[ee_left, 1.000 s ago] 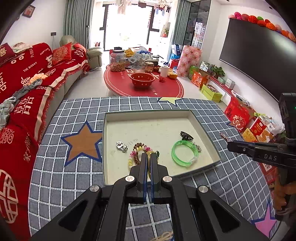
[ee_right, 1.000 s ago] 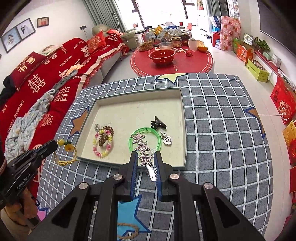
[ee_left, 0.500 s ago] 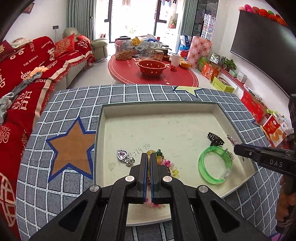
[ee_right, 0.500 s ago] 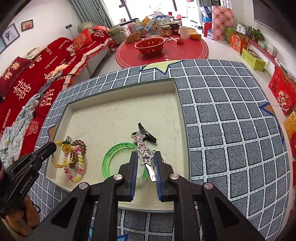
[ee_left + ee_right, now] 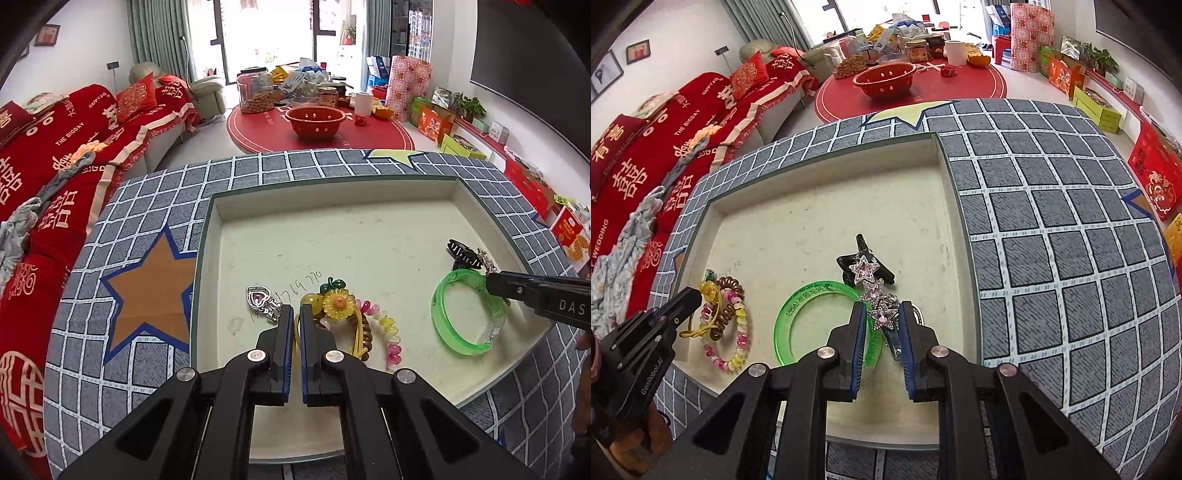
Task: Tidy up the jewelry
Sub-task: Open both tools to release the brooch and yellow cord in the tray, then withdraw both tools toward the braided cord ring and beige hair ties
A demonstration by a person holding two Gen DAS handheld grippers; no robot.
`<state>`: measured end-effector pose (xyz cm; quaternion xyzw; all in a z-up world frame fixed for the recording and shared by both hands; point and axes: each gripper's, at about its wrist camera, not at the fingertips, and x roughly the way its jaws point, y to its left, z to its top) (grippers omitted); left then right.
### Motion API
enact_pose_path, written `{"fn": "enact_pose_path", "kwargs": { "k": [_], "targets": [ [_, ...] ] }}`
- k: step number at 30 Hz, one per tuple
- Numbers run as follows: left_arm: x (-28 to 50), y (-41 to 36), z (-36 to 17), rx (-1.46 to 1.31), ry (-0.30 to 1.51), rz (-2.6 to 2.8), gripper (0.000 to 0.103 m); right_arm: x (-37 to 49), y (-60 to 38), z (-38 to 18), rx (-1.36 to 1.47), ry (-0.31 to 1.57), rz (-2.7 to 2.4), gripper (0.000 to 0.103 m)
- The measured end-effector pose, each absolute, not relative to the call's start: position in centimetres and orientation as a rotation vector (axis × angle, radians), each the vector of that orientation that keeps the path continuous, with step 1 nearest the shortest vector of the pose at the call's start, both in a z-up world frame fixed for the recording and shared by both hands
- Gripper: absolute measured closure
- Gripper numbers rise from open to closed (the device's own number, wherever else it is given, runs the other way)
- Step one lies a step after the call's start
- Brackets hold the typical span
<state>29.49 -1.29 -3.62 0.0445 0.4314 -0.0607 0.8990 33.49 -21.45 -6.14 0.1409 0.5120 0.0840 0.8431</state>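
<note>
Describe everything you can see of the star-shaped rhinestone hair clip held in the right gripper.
The star-shaped rhinestone hair clip is a row of three silvery stars with pale pink stones, fixed on a metal clip whose blue-tinted end shows below. The right gripper has its jaws shut on the nearest star. The clip points forward over the cream tray, its far star overlapping the black claw clip, beside the translucent green bangle. Whether it touches them is unclear.

Both tools are matte black with angular linkage arms, round silver screws at the joints, and blue pads lining the inner finger faces. The left hand-held gripper (image 5: 294, 317) reads "GenRobot.AI" in white along its side; the right hand-held gripper (image 5: 882, 314) shows "DAS".
</note>
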Motion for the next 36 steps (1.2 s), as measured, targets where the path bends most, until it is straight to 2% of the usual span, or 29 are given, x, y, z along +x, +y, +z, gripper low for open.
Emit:
{"fn": "enact_pose_path", "kwargs": {
  "k": [3,4,5,6,25,34,36],
  "targets": [
    [29.3,-1.1,-3.1,0.065,0.892,-0.128,0.087,33.6,-21.5,-6.2,0.312,1.091,0.187,0.081],
    [29.3,-1.1,-2.9,0.063,0.893,-0.126,0.087,33.6,-21.6,-6.2,0.320,1.092,0.191,0.074],
    [29.2,-1.2,-2.7,0.066,0.888,-0.124,0.087,33.6,-21.6,-6.1,0.327,1.088,0.194,0.058],
    [29.2,-1.3,-2.5,0.070,0.882,-0.122,0.087,33.6,-21.7,-5.9,0.336,1.078,0.196,0.047],
    [25.4,-1.1,0.2,0.077,0.866,-0.130,0.087,27.6,-22.4,-2.2,0.441,1.000,0.237,0.044],
    [20.8,-1.0,1.0,0.071,0.874,-0.143,0.087,22.7,-22.1,-1.6,0.412,1.005,0.258,0.040],
    [19.7,-0.8,1.3,0.061,0.866,-0.143,0.087,21.7,-22.1,-1.5,0.408,1.007,0.260,0.035]
  ]
}}
